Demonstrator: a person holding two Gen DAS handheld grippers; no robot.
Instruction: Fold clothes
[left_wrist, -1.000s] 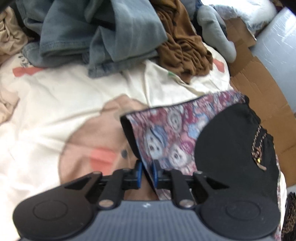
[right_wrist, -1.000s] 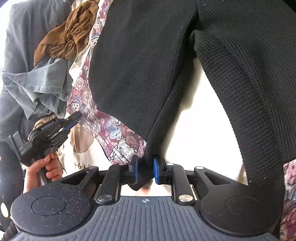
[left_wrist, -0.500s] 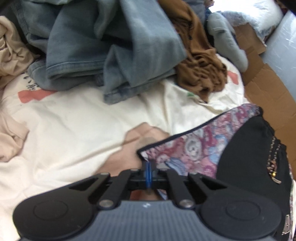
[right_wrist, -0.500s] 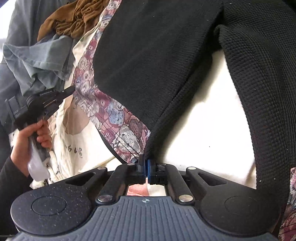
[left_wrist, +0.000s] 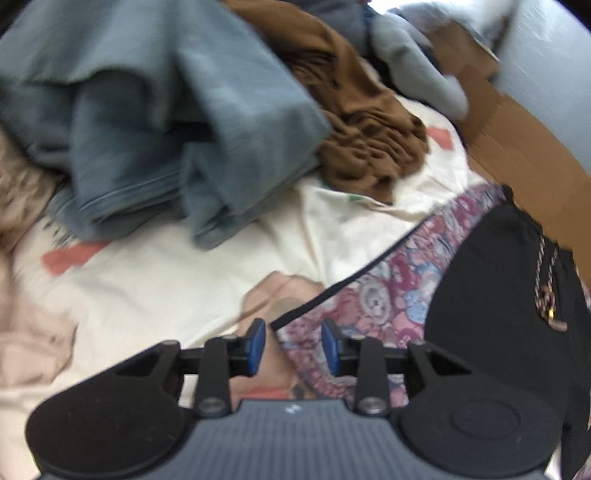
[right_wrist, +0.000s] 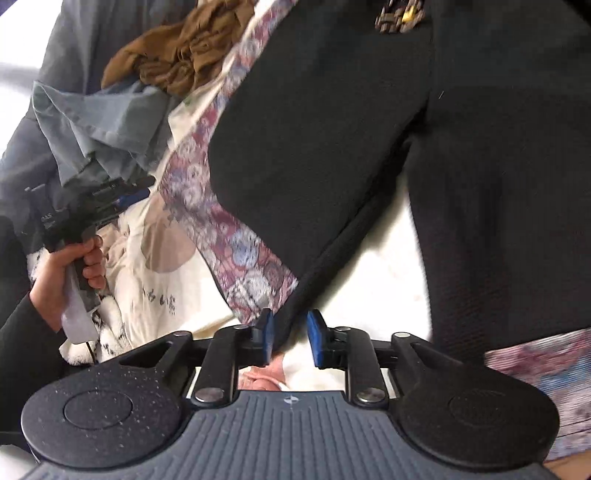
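Left wrist view first: my left gripper (left_wrist: 293, 345) has its jaws opening, and the corner of the patterned garment (left_wrist: 388, 295) lies between the blue pads without being pinched. From that corner the dark-piped edge runs up and away to the right, so the cloth's long axis slants rightward from these jaws. The black knit top (left_wrist: 498, 314) lies over it further right, all on the cream bed sheet (left_wrist: 166, 288).

Right wrist view: my right gripper (right_wrist: 290, 339) is also opening its jaws; a black hem point hangs between the pads, seemingly loose. The patterned strip lies just left of these jaws, the black body above. I judge each gripper sits at its own corner, so any next fold would carry along that slanted axis.
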